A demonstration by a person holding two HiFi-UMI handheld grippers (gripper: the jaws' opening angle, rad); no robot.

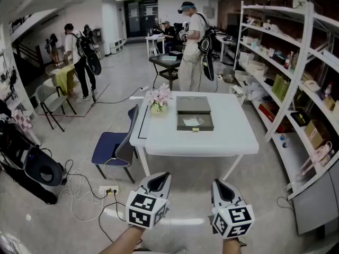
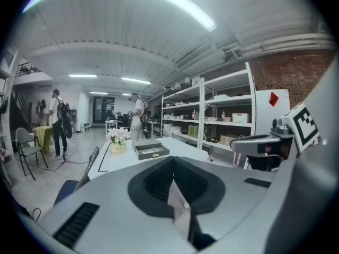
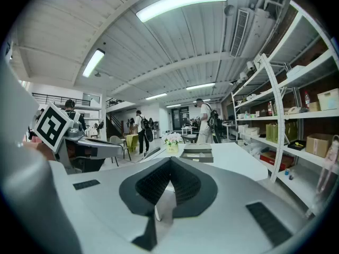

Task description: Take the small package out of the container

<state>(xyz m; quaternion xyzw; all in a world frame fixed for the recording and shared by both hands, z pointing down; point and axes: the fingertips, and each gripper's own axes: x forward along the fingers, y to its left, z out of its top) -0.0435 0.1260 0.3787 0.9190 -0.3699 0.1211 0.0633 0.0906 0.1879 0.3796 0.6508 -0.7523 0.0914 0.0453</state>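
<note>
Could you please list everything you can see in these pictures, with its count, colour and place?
table: one, white, middle of the room.
box: one, grey, open on the table.
small package: one, pale, inside the box.
flowers: one bunch, pink and white, on the table left of the box.
chair: one, blue, at the table's left side.
shelves: one rack, white, along the right.
people: several, beyond the table.
power strip: one, white, on the floor.
left gripper: grey, bottom, jaws shut, empty.
right gripper: grey, bottom, jaws shut, empty.
</note>
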